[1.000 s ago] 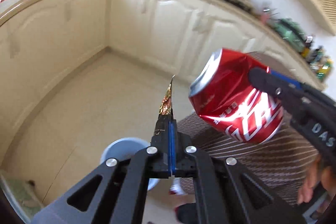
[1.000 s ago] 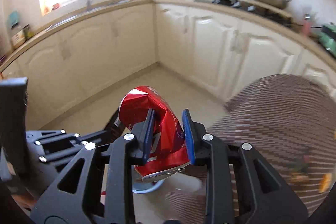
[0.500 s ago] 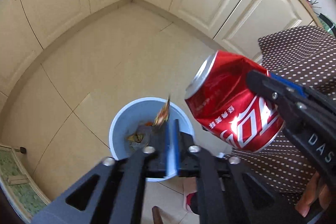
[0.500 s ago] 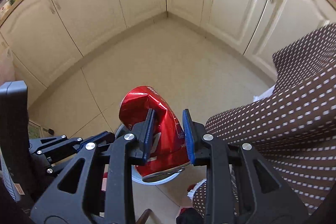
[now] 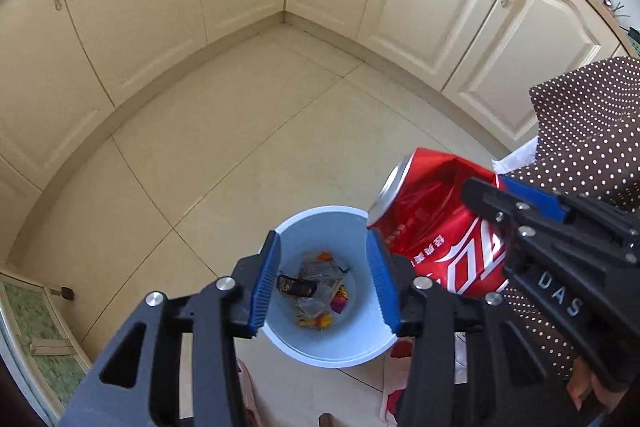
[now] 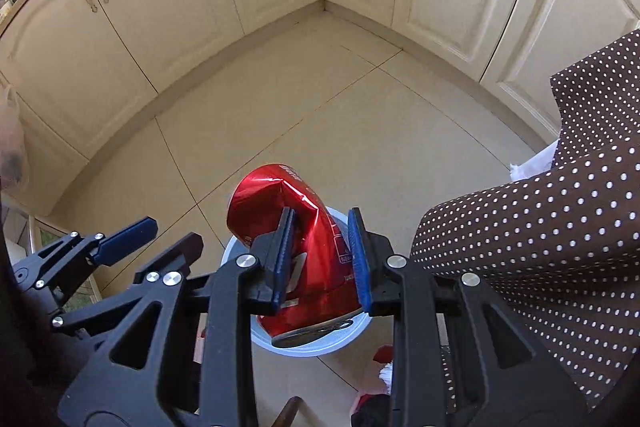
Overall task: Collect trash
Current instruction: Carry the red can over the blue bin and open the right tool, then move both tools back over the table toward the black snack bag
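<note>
Wrappers lie in the blue bin (image 5: 320, 223); left gripper (image 5: 324, 283) gapes empty, right gripper (image 6: 322, 259) clamps the dented cola can (image 6: 276, 195), undropped.

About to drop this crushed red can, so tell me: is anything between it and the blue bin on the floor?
Nothing visible does. The can, held in the right gripper, hangs over the bin, whose open mouth holds only wrappers. The left gripper is open alongside.

Left gripper (image 5: 326, 283): pointed downward, jaws spread wide, nothing between them. Right gripper (image 6: 322, 259): alongside, angled down, jaws clamped on a dented red can (image 6: 288, 227); bare fingers (image 5: 580, 391) visible behind its body.
</note>
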